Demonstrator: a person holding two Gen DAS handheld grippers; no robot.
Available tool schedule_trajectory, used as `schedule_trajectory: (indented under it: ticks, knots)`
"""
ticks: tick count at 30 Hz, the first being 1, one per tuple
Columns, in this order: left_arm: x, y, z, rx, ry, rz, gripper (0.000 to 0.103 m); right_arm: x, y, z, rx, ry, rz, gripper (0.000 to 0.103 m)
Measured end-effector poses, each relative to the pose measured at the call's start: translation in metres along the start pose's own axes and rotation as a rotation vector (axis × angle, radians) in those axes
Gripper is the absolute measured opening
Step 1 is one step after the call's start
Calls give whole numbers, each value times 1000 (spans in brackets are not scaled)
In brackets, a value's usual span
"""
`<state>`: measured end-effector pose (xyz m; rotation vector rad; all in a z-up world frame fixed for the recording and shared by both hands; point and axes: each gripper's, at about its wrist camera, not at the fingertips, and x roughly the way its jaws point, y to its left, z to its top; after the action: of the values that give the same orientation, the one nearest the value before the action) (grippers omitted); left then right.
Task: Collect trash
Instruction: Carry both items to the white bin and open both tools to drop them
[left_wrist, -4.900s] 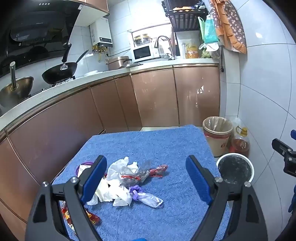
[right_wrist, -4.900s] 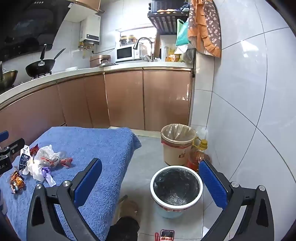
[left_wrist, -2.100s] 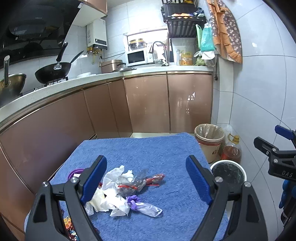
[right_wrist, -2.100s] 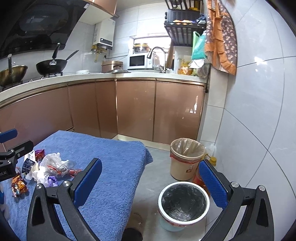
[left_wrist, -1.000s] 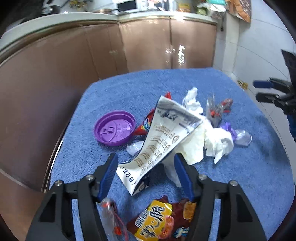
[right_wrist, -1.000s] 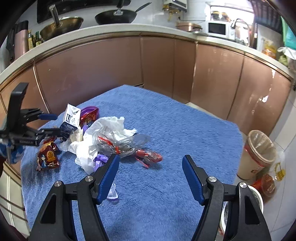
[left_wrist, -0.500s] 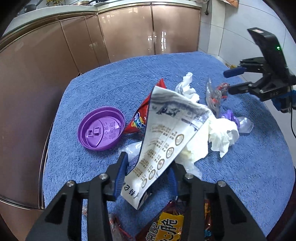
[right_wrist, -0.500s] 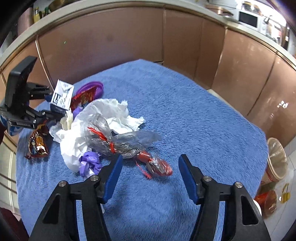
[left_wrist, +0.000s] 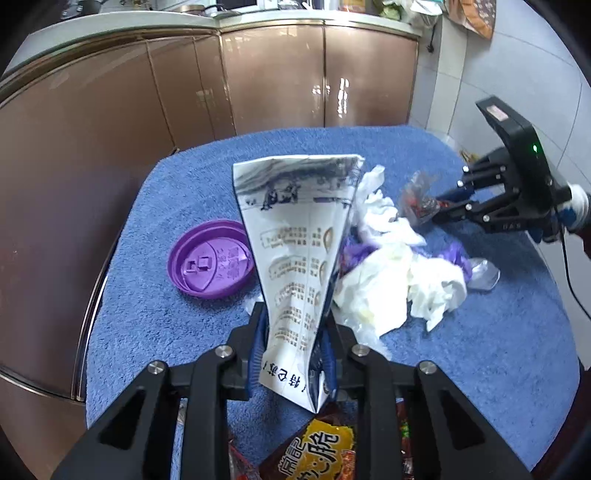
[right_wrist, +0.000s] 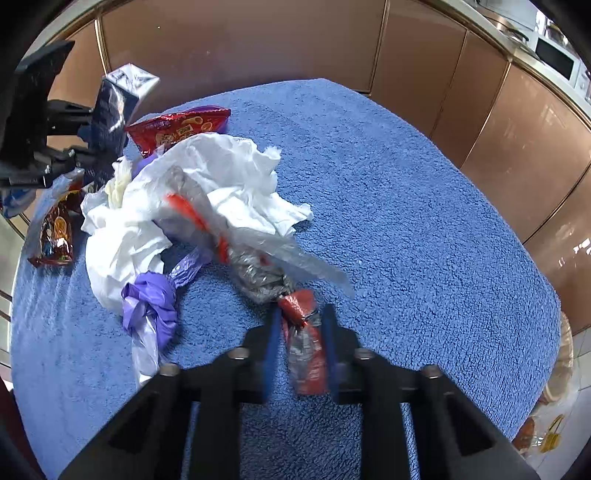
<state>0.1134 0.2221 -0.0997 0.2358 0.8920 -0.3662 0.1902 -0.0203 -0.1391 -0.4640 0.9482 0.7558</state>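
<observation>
My left gripper (left_wrist: 293, 332) is closing, and its pads press both sides of a flattened white printed carton (left_wrist: 299, 229), which stands upright above the blue towel (left_wrist: 155, 317). The right wrist view shows that carton (right_wrist: 118, 99) at the far left, in the left gripper (right_wrist: 86, 144). My right gripper (right_wrist: 301, 325) points down at the towel (right_wrist: 406, 221) and is closing on the red end of a clear and red wrapper (right_wrist: 304, 347). Both pads touch the wrapper. The left wrist view shows the right gripper (left_wrist: 441, 208) at the wrapper (left_wrist: 417, 195).
Crumpled white tissue (right_wrist: 221, 173), a knotted purple bag (right_wrist: 151, 299), a red snack bag (right_wrist: 177, 125) and a dark snack packet (right_wrist: 55, 229) lie on the towel. A purple lid (left_wrist: 210, 258) sits left of the carton. Brown cabinets (left_wrist: 280, 74) stand behind.
The left jaws have narrowed onto the carton, which now stands steeper. My right gripper has dropped toward the wrapper and its jaws have narrowed around the red end.
</observation>
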Motion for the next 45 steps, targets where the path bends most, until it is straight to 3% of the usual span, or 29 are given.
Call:
schedule_trajectory:
  ticks: [13,17,22,28,33,39,45]
  knots:
    - [-71,-16,3,-82,-143,49,25,-93,6,-40,148,-193,-40,13]
    - [-85,-37,24,-78,-188,40,25,-118,-2,-64,218,-240,-62,13]
    - [-84,-92,61,-29,-215,-19,25,-157,-30,-113,355,-267,-145,13]
    - [-42,-187,114,67,-192,-159,25,-197,-90,-198,597,-258,-282,13]
    - [5,-276,159,144,-148,-264,25,-202,-134,-261,762,-218,-378,13]
    - [87,-367,204,165,-39,-361,25,-174,-185,-315,934,-162,-400,13]
    - [162,-430,225,176,68,-375,26,-129,-231,-342,1042,-108,-364,14]
